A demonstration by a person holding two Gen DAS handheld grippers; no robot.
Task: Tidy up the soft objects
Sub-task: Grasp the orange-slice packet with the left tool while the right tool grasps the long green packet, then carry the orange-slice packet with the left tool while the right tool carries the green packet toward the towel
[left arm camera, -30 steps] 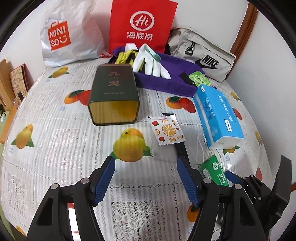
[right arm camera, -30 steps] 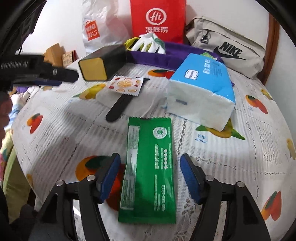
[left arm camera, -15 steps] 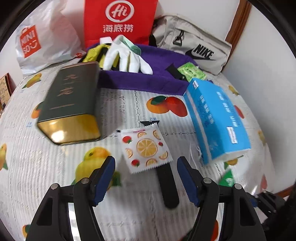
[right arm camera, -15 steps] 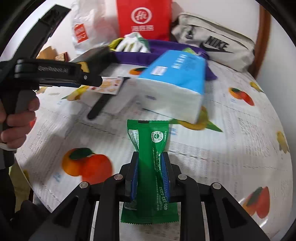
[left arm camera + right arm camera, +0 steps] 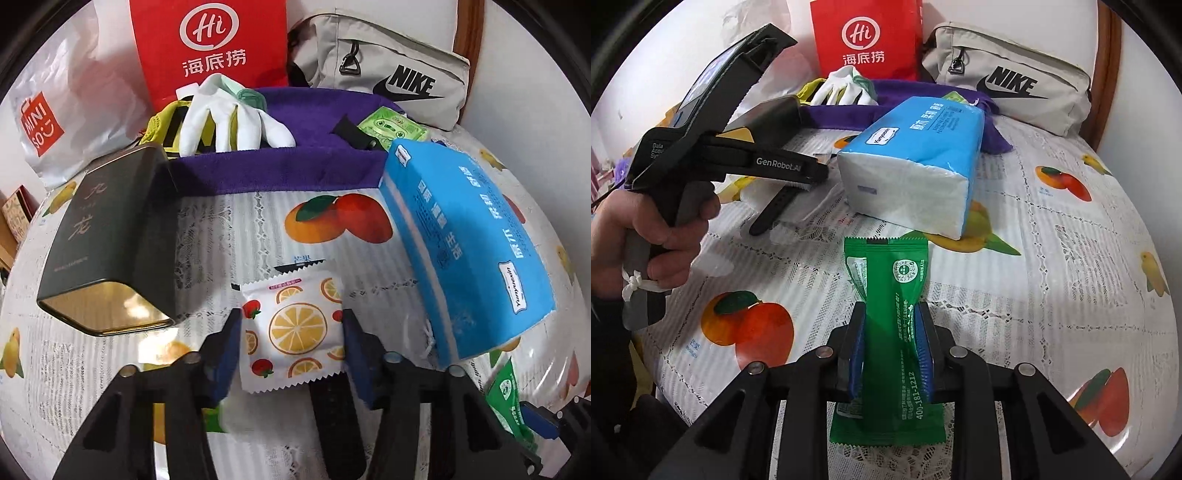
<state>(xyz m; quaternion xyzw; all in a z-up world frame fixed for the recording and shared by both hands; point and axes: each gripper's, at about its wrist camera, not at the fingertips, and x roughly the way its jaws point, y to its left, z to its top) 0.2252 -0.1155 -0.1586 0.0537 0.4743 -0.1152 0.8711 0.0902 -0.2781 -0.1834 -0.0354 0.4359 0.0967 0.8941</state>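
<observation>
A white sachet printed with orange slices (image 5: 293, 328) lies on the fruit-print tablecloth, over a black strap (image 5: 334, 413). My left gripper (image 5: 291, 339) is open, its blue pads on either side of the sachet. My right gripper (image 5: 891, 339) is shut on a green packet (image 5: 892, 291) and holds it upright above the cloth; the packet also shows in the left wrist view (image 5: 508, 398). A purple fabric organiser (image 5: 280, 166) at the back holds a white glove (image 5: 229, 110) and a light green packet (image 5: 391, 125).
A blue tissue pack (image 5: 469, 236) lies right of the sachet, a dark green tin (image 5: 107, 236) left. A red Hi bag (image 5: 210, 48), a white Miniso bag (image 5: 62, 107) and a grey Nike bag (image 5: 391, 70) stand along the wall.
My left gripper moved forward until its open jaws straddle the orange-slice sachet. My right gripper closed on the green packet and lifted it off the cloth.
</observation>
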